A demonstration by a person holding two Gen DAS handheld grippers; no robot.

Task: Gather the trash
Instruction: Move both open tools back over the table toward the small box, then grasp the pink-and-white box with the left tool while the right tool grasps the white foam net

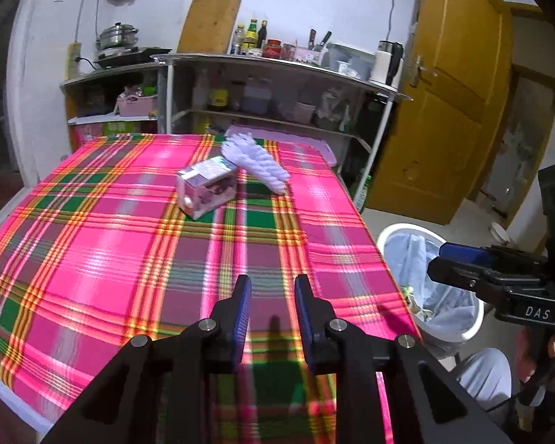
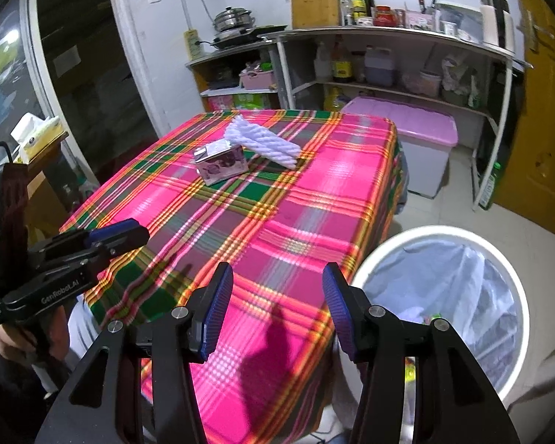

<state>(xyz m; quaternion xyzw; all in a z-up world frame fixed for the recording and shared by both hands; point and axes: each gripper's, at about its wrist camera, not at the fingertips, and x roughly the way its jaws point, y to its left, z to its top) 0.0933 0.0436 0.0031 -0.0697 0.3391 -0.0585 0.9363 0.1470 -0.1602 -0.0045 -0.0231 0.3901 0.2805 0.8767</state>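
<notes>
A small pink box (image 1: 206, 187) and a white foam wrap (image 1: 254, 161) lie together at the far end of the table with the pink plaid cloth (image 1: 129, 259). They also show in the right wrist view, box (image 2: 221, 165) and wrap (image 2: 262, 140). My left gripper (image 1: 272, 288) is open and empty over the near part of the table. My right gripper (image 2: 277, 288) is open and empty at the table's near right corner, beside the white bin (image 2: 510, 281) lined with a bag. The bin (image 1: 396, 231) holds some scraps.
A pink-lidded storage box (image 2: 418, 125) stands on the floor behind the table. Metal shelves (image 2: 388, 33) with bottles, pots and a cutting board line the back wall. A yellow door (image 1: 444, 111) is at the right. A side stand with tissues (image 2: 37, 133) is at the left.
</notes>
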